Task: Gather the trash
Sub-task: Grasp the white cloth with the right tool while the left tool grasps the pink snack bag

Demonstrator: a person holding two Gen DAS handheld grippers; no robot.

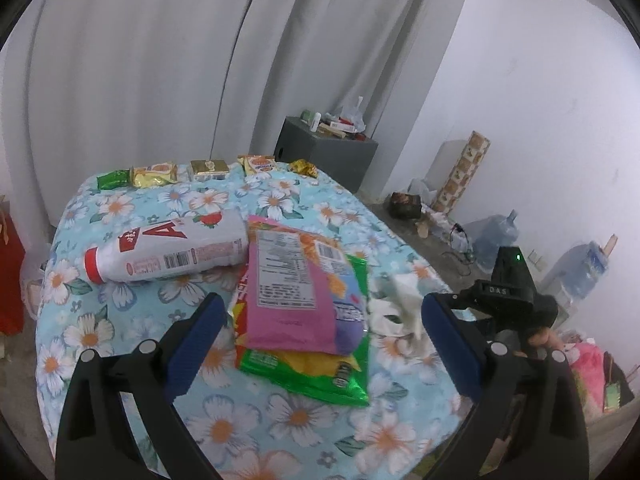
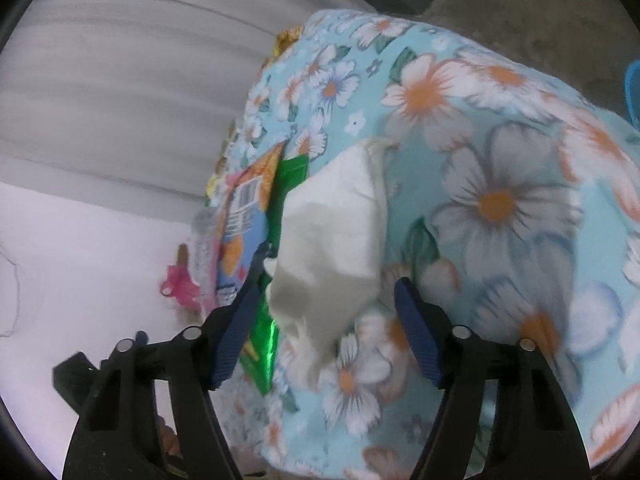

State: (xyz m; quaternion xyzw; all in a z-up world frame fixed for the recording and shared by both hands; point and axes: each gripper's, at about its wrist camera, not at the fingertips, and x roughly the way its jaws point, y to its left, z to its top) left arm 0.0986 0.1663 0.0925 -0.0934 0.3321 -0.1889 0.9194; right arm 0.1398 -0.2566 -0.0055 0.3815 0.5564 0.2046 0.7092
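- i take the pink snack bag (image 1: 292, 284) as my landmark; it lies on a green snack bag (image 1: 320, 376) on the floral cloth (image 1: 120, 208), stacked so one pinch might take both.
- my left gripper (image 1: 320, 344) hangs just short of the stack, jaws wide and empty, straddling its width.
- the white bottle (image 1: 168, 252) lies on its side beside the stack's far end.
- the crumpled tissue (image 2: 332, 240) sits just beside the stack; my right gripper (image 2: 328, 324) brackets it, jaws partly spread, pads not yet pressing that i can see.

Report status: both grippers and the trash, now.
Left gripper open over snack bags. Right gripper open, straddling tissue, no grip yet. Bottle beside bags, clear.
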